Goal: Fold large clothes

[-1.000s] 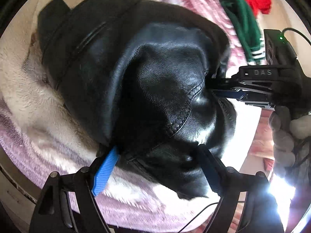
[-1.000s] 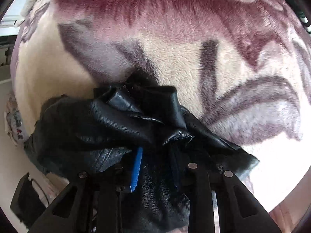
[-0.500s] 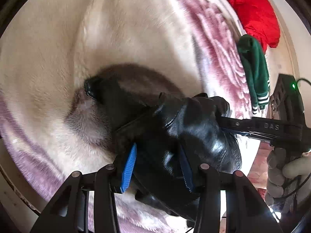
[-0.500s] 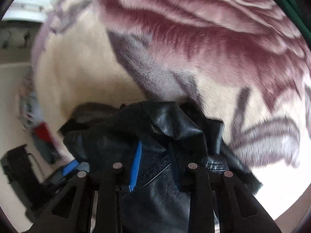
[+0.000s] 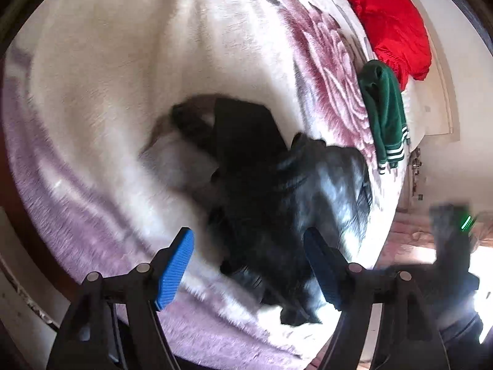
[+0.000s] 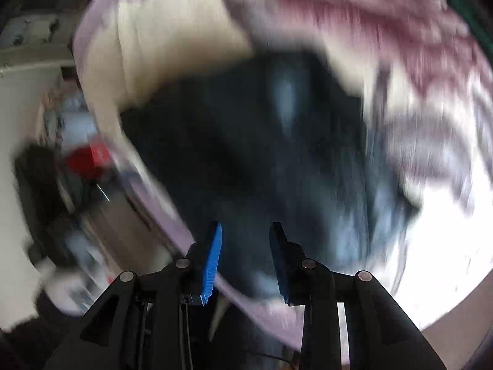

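A: Where on the blanket [image 5: 107, 92] to find the jacket [image 5: 277, 200]?

B: Lying crumpled on the cream part of the blanket, close to the blanket's near edge – black, shiny like leather, one dark flap reaching toward the blanket's middle.

A: And the left gripper [image 5: 248, 237]?

B: Hanging above the near edge of the blanket, blue pads [image 5: 175, 271] spread wide, nothing between them. Not touching the jacket, as far as can be seen.

A: The right gripper [image 6: 246, 226]?

B: Hard to say. Very blurred in its own view. Pads close together with only a narrow gap, pointing at the jacket over the blanket's lilac border. Impossible to tell whether any cloth is pinched there. In the left view, only a dark smear with a green light, off the blanket's right side.

A: Anything else on the blanket?

B: Yes – a red garment [image 5: 388, 15] at the far right corner of the blanket, and a green garment [image 5: 383, 111] with white stripes just below it, beside the big pink rose of the blanket pattern. Both well apart from the jacket.
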